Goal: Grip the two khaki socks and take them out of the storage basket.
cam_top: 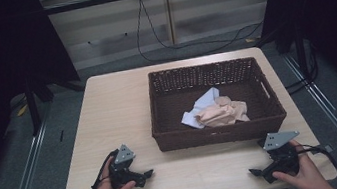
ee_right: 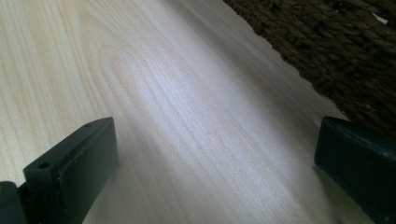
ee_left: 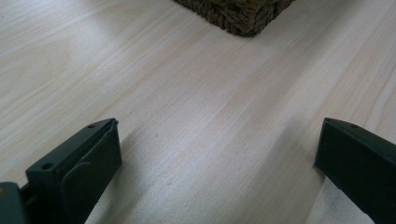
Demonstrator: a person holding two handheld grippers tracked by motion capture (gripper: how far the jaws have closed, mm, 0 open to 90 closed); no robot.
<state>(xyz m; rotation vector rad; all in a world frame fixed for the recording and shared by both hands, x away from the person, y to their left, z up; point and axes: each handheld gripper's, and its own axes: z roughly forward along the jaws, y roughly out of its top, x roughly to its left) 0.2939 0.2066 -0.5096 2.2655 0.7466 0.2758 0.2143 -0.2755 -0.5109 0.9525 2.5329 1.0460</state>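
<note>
Wicker basket (cam_top: 220, 132) ahead of both tools, holding crumpled peach and pale blue cloths (cam_top: 217, 110). Left tool (cam_top: 143, 175) and right tool (cam_top: 259, 172) low on the counter (cam_top: 108, 113), jaws spread, empty. Best to lift over the rim, descend onto the peach folds, pinch deep.

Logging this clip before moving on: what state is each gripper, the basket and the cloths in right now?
Left gripper: open, empty, resting on the table.
Right gripper: open, empty, resting on the table.
Wicker basket: upright, holding two cloths.
Peach cloth: crumpled in the basket.
Pale blue cloth: crumpled, partly under the peach cloth.
</note>
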